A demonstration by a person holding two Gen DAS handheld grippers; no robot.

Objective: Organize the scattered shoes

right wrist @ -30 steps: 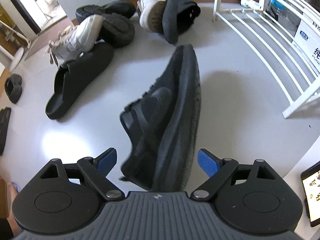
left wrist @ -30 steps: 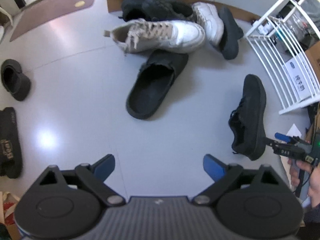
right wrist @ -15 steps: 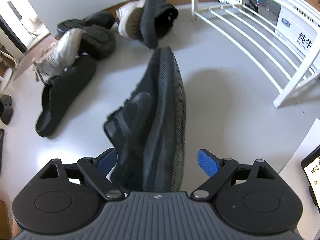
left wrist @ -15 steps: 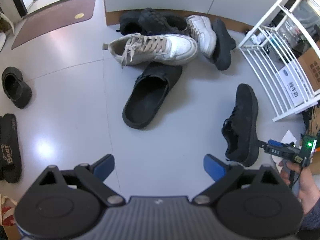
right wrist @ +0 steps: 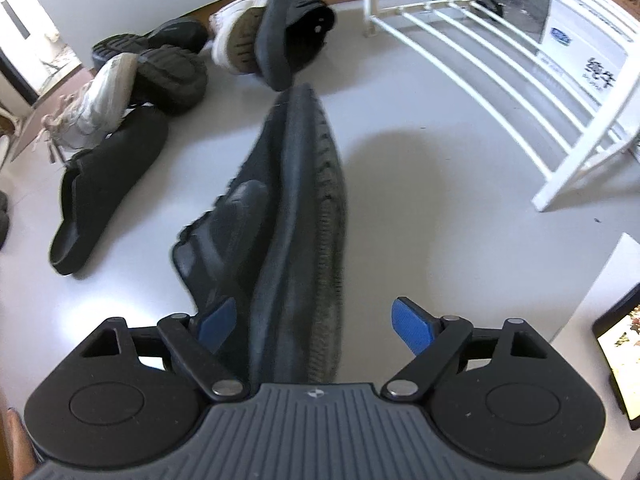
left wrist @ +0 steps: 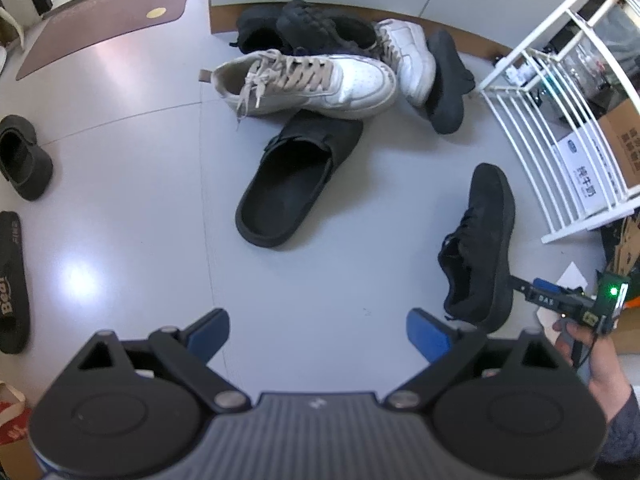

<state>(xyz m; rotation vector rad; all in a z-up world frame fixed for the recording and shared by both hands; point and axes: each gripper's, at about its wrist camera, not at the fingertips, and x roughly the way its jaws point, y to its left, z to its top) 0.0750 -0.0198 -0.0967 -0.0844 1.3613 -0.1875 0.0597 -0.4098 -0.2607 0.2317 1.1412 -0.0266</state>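
From the left wrist, the left gripper (left wrist: 318, 330) hangs with jaws apart over bare grey floor (left wrist: 120, 184), while the black knit sneaker (left wrist: 480, 240) lies on its side near the white shoe rack (left wrist: 560, 120), apart from the heap of shoes by the wall — a black clog (left wrist: 296, 184) and a white sneaker (left wrist: 308, 84) among them. From the right wrist, the right gripper (right wrist: 320, 320) straddles the sneaker's (right wrist: 288, 220) heel, its jaws just closing in, the left pad near the upper and the right pad clear of the ribbed sole. It looks light, with a soft upper that will crumple — the stiffer heel and sole edge seem the better hold.

White slatted rack (left wrist: 560, 128) at right, cardboard box (left wrist: 624, 140) behind; brown doormat (left wrist: 108, 28) far left
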